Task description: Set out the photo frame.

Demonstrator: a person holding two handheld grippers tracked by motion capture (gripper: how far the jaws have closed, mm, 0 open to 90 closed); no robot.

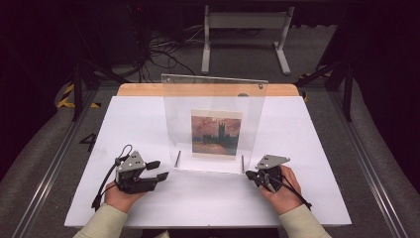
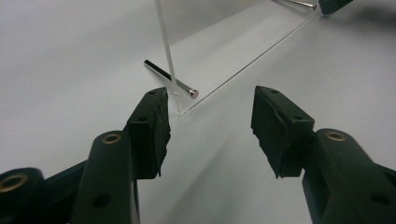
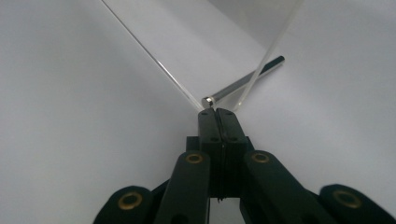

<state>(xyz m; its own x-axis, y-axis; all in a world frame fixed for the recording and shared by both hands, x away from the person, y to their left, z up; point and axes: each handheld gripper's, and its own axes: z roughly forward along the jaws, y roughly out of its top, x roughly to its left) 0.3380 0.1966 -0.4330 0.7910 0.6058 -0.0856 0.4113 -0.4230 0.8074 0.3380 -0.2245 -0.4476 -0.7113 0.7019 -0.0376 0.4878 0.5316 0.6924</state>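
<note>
White desk (image 1: 148, 198) carries an upright acrylic frame (image 1: 214, 94) at centre. Right claw (image 3: 218, 111), pressed together, noses its right pin (image 3: 243, 81) at five o'clock; left claw (image 2: 210, 121) waits apart. Likely next: pushing or drawing that pin.

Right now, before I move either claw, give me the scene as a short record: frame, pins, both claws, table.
frame: clear acrylic frame standing upright, a painting print inside
left pin: metal pin through the frame's lower corner
right pin: metal pin through the other lower corner
left claw: open, empty, aimed at the left pin, apart from it
right claw: shut, empty, tips right at the right pin's head
table: white table
</note>
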